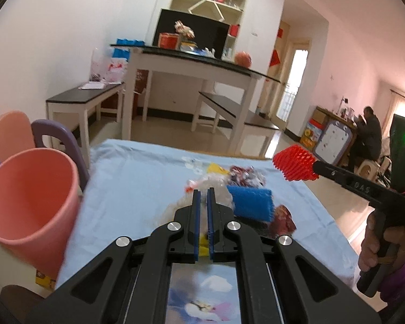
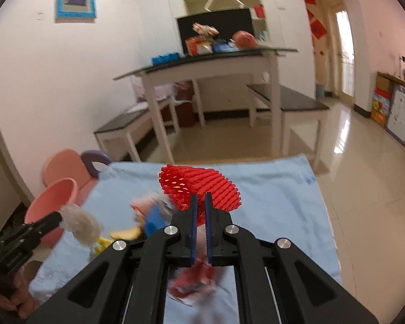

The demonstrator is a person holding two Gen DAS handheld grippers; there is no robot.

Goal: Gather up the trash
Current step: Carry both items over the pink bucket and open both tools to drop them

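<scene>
Red foam net (image 2: 199, 189) between fingers (image 2: 193, 216)

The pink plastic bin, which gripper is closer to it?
Left. The left gripper is right beside the pink plastic bin; the right gripper is across the blue cloth.

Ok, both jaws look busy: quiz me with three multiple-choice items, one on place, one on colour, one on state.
1. Where is the pink bin?
A. left of the blue cloth
B. on the cloth
C. on a bench

2. What colour is the foam net in the right gripper?
A. blue
B. red
C. yellow

3. What is the left gripper doing?
A. open, empty
B. shut on a clear plastic wrapper
C. shut on the bin

Key: 1 A, it stands off the cloth's left edge; 2 B, red mesh; 3 B, crumpled plastic sits between the jaws.
</scene>
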